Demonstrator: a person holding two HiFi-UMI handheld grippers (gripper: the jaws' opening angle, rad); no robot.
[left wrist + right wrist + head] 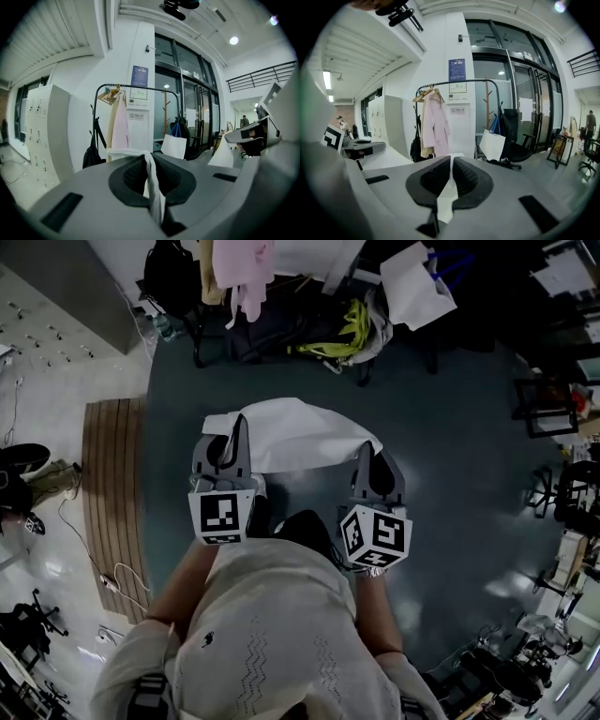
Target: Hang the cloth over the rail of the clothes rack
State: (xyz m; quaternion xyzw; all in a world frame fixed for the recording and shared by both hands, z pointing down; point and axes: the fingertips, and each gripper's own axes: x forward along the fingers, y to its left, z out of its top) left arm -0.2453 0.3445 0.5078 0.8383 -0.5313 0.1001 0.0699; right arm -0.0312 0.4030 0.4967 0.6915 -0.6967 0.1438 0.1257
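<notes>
A white cloth [292, 432] hangs stretched between my two grippers in the head view. The left gripper [242, 423] is shut on the cloth's left end; in the left gripper view the cloth [152, 180] runs pinched between the dark pads. The right gripper [362, 448] is shut on the right end, and a strip of the cloth [448, 197] shows between its pads. The black clothes rack [136, 87] stands ahead by the white wall, its top rail [454, 82] carrying hangers and a pink garment [436, 124] at the left end. The rest of that rail is bare.
A white bag [493, 144] and a dark office chair [515, 140] stand right of the rack. A black bag [91, 157] hangs at its left post. White lockers [44, 136] line the left wall. A wooden slatted mat [108, 493] and cables lie at my left.
</notes>
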